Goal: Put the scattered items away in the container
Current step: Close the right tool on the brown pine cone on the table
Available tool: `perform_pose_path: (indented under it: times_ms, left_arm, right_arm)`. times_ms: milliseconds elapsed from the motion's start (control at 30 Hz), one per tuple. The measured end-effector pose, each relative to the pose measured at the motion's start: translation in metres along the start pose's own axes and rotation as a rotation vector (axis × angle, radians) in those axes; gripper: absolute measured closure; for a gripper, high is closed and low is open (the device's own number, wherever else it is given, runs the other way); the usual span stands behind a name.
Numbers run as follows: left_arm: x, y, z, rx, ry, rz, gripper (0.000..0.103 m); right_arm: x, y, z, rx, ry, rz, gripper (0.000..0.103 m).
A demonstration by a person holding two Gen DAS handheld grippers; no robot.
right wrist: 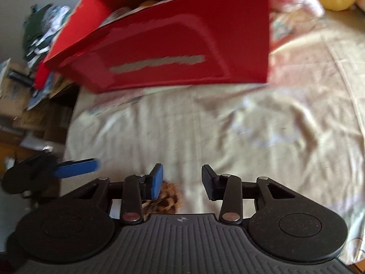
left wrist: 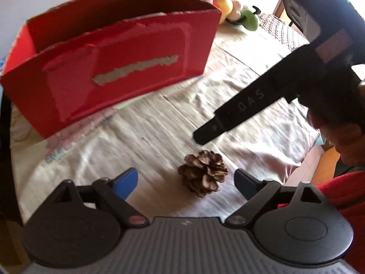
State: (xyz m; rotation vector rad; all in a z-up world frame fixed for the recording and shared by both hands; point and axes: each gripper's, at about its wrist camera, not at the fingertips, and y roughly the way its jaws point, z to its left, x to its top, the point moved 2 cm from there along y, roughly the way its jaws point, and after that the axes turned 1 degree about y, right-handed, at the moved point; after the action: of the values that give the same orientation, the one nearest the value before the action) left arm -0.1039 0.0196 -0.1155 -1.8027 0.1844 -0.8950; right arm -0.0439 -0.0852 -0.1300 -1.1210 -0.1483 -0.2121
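My left gripper [left wrist: 186,181] hangs wide open, its blue pads either side of the brown, scaly pine cone [left wrist: 203,173] lying on the cream cloth-covered table [left wrist: 146,134], touching neither pad. My right gripper [right wrist: 182,181] is half-spread and empty above the same cone. The red cardboard box [left wrist: 109,68] stands just beyond. I'd say one tool should take this: centre the left pads on the cone's widest part, sink lower, squeeze gently so scales don't crumble.

The pine cone [left wrist: 203,173] lies on the worktop [left wrist: 159,125] before me, between my left jaws; the box [left wrist: 114,68] stands behind it, soft toys [left wrist: 228,4] farther back.
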Motion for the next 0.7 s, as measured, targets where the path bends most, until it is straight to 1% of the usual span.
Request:
perform_pose_path:
  times_ms: [33,67,133,200,300,333,367,467,567,700]
  left_arm:
    - [-0.001,0.002,-0.001,-0.01,-0.001,0.005,0.016]
    - [-0.001,0.004,-0.002,-0.021,0.001,0.012,0.02]
    - [-0.002,0.009,-0.005,-0.036,0.007,0.025,0.026]
    - [-0.003,0.015,-0.006,-0.046,0.008,0.043,0.031]
    - [-0.008,0.021,-0.009,-0.069,0.011,0.074,0.043]
    - [-0.009,0.022,-0.01,-0.073,0.014,0.082,0.048]
    - [-0.011,0.023,-0.01,-0.076,0.015,0.091,0.051]
    - [-0.012,0.026,-0.009,-0.073,0.018,0.1,0.054]
    - [-0.011,0.028,-0.008,-0.081,0.016,0.099,0.056]
    - [-0.009,0.028,-0.007,-0.093,0.017,0.085,0.058]
  right_arm:
    - [-0.002,0.002,0.003,0.021,-0.006,0.019,0.062]
    - [-0.003,0.005,0.006,0.042,-0.009,0.038,0.062]
    - [-0.006,0.009,0.009,0.065,-0.011,0.062,0.061]
    - [-0.007,0.011,0.008,0.074,0.001,0.068,0.06]
    - [-0.007,0.012,0.006,0.086,0.022,0.073,0.06]
    - [-0.007,0.012,0.006,0.09,0.024,0.077,0.06]
    - [-0.007,0.01,0.005,0.097,0.027,0.083,0.06]
    - [-0.008,0.008,0.002,0.126,0.038,0.105,0.058]
    - [-0.01,0.008,0.001,0.143,0.037,0.122,0.048]
    - [-0.01,0.008,0.0,0.126,0.03,0.127,0.049]
